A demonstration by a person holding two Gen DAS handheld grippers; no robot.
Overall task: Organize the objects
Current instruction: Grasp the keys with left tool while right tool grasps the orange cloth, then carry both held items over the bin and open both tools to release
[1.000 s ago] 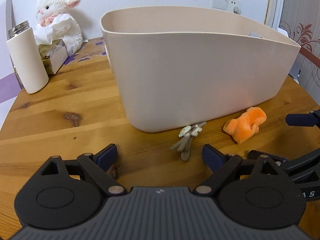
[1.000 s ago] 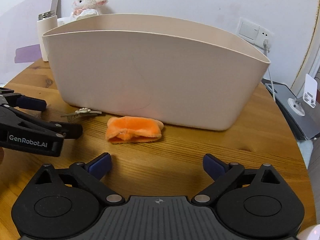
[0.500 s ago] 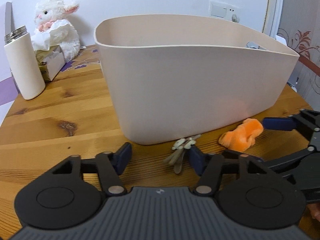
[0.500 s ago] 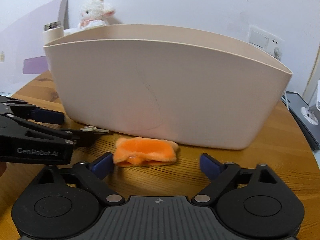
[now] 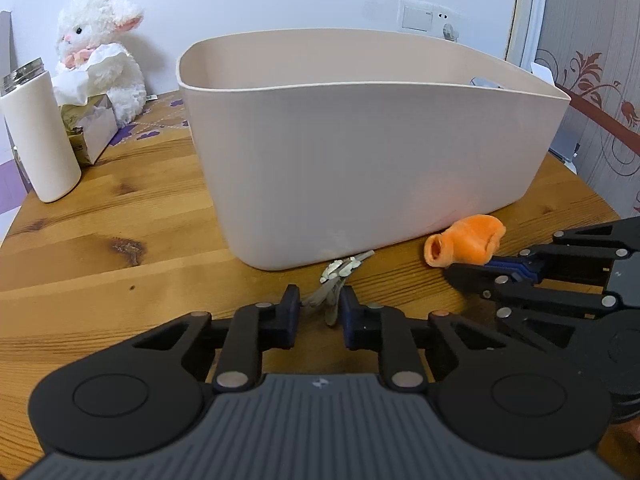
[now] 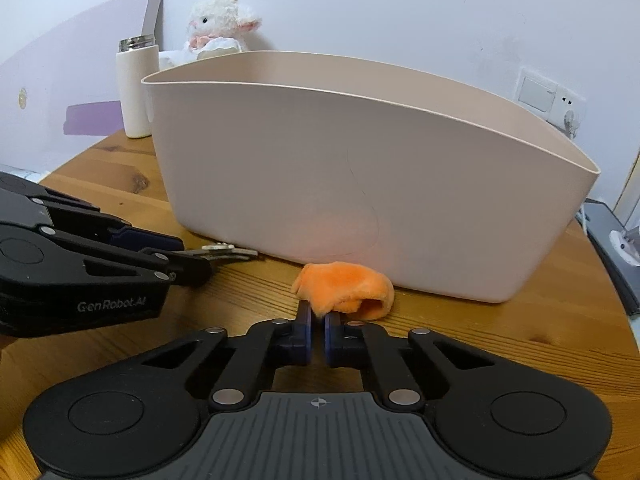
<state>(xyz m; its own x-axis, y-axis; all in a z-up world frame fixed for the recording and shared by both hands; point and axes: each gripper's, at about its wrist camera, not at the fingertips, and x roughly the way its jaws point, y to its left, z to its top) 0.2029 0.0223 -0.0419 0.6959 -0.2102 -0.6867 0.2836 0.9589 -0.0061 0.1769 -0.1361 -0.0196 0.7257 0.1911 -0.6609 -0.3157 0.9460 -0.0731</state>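
Note:
A large beige plastic bin [image 5: 360, 152] stands on the round wooden table [image 5: 120, 216]. A small greenish-grey hair clip [image 5: 336, 280] lies just in front of the bin; my left gripper [image 5: 319, 312] is shut on its near end. An orange plush piece [image 6: 344, 286] lies by the bin's front wall; my right gripper [image 6: 317, 326] is shut on its near edge. The clip [image 6: 224, 250] and left gripper [image 6: 176, 260] show at the left in the right wrist view. The plush [image 5: 464, 242] and right gripper [image 5: 472, 270] show at the right in the left wrist view.
A white tumbler [image 5: 40, 140], a tissue box [image 5: 90, 128] and a white plush lamb [image 5: 100, 52] stand at the table's far left. A wall socket [image 5: 428, 24] is behind the bin. The table's edge curves away at the right [image 6: 600, 280].
Both grippers moved forward and closed: the left one onto the hair clip, the right one onto the orange plush. The plush bunched up slightly.

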